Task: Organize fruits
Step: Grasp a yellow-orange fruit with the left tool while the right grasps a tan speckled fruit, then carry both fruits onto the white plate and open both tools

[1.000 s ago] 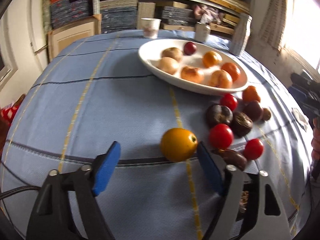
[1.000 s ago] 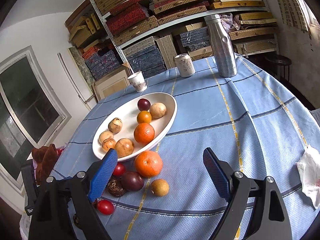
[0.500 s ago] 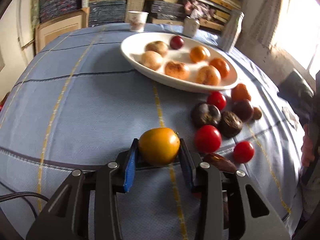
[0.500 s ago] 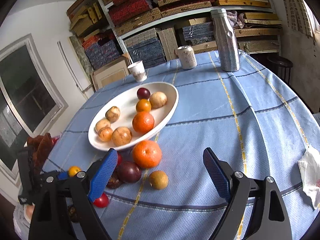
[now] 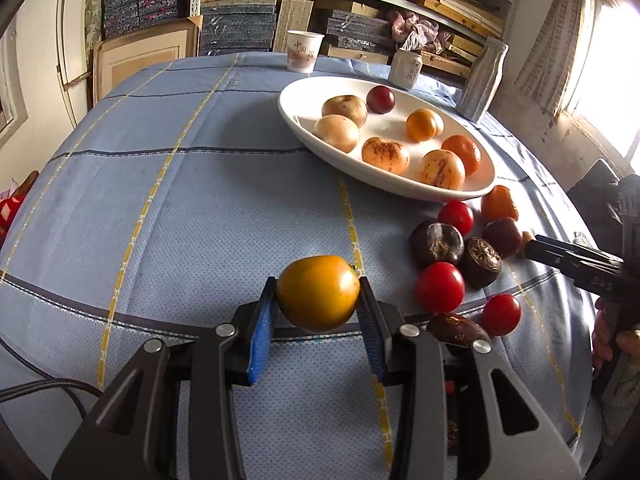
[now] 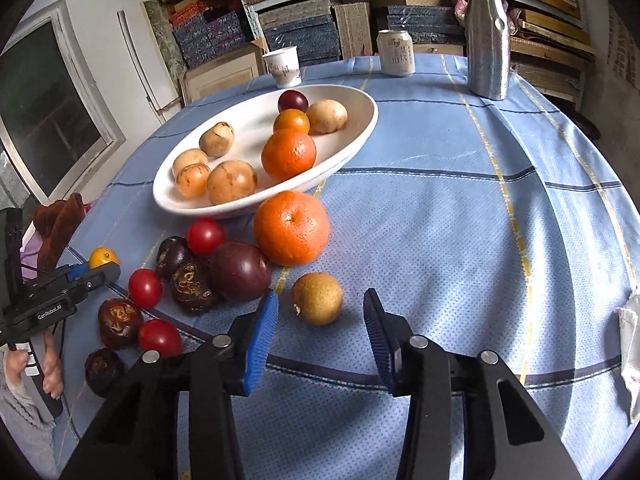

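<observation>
My left gripper [image 5: 317, 287] is shut on a yellow-orange round fruit [image 5: 318, 294], just above the blue tablecloth. In the right wrist view that fruit [image 6: 103, 258] shows at the far left. My right gripper [image 6: 320, 300] is low over the cloth and its jaws are closing. A small brown round fruit [image 6: 317, 299] sits between the pads, with a gap still on each side. Beyond it lie a large orange [image 6: 292, 227], a dark purple fruit [image 6: 240, 270] and red tomatoes [image 6: 205, 236]. A white oval plate [image 6: 248, 120] behind them holds several fruits.
A paper cup [image 6: 285, 66], a drinks can [image 6: 395, 52] and a steel bottle [image 6: 488, 36] stand at the table's far side, before packed shelves. A white tissue [image 6: 630, 344] lies at the right edge. A person's hand [image 6: 44, 368] holds the left gripper's handle.
The left gripper closed on the yellow-orange fruit and keeps hold of it. The right gripper came down and forward to the small brown fruit, and its jaws narrowed around it.
</observation>
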The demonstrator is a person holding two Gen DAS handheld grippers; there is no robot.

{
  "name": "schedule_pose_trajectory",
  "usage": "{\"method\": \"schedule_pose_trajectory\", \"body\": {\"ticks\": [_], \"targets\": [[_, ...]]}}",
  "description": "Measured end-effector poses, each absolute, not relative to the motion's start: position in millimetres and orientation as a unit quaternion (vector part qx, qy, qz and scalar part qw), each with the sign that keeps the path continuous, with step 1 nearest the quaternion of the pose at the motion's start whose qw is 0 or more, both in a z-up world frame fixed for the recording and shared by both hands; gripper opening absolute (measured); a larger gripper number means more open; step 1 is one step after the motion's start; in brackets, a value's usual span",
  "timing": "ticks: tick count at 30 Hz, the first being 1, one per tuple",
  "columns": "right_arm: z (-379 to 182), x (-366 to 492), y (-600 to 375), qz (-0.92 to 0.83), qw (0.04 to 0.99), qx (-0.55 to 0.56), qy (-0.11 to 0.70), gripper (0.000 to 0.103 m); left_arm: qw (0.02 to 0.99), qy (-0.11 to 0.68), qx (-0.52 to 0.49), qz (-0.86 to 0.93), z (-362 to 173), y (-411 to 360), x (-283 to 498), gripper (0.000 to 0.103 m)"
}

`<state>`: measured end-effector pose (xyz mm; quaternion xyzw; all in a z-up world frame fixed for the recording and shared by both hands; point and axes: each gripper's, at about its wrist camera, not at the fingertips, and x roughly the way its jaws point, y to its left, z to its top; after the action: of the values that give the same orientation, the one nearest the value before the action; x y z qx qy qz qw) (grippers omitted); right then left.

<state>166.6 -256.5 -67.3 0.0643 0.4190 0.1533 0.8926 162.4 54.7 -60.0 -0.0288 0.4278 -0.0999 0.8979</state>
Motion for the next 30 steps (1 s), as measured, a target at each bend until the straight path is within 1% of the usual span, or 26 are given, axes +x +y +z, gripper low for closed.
{"method": "schedule_pose_trajectory", "body": {"ticks": [2,4,5,9,12,16,19,21,24,30], "targets": [[-69.6,169.9,-254.8,0.156,0.889,0.063,0.425,0.038,0.895,0.433,-0.029,-0.102,-62.3,53.8,163.6,0.038],[-70.2,170.9,-252.4,0.158,0.889,0.059,0.426,0.029,0.891,0.441,-0.03,-0.104,-65.1,53.1,166.4,0.038],[-70.3,170.7,-251.5,0.163,0.888,0.058,0.426,0.028,0.891,0.44,-0.031,-0.104,-65.1,52.8,166.5,0.039],[-68.0,169.7,-251.2,0.166,0.89,0.057,0.42,0.028,0.891,0.44,-0.038,-0.105,-65.0,53.1,167.2,0.038],[-57.4,165.7,-257.6,0.167,0.898,0.072,0.402,0.028,0.895,0.43,-0.056,-0.109,-54.4,56.1,169.8,0.038],[-17.8,165.1,-268.2,0.179,0.91,0.102,0.359,0.028,0.909,0.4,-0.048,-0.103,-13.7,51.1,189.2,0.038],[17.8,176.7,-265.6,0.175,0.923,0.089,0.331,0.028,0.92,0.375,-0.034,-0.106,18.1,35.9,212.5,0.038],[33.1,192.5,-258.0,0.173,0.927,0.079,0.322,0.027,0.923,0.368,-0.032,-0.11,25.0,20.8,230.0,0.038],[33.7,219.2,-239.7,0.18,0.924,0.073,0.329,0.027,0.914,0.383,-0.035,-0.13,14.4,-3.2,255.6,0.038],[3.2,261.5,-214.5,0.163,0.919,0.061,0.354,0.027,0.892,0.427,-0.033,-0.142,-27.3,-29.4,290.9,0.038]]}}
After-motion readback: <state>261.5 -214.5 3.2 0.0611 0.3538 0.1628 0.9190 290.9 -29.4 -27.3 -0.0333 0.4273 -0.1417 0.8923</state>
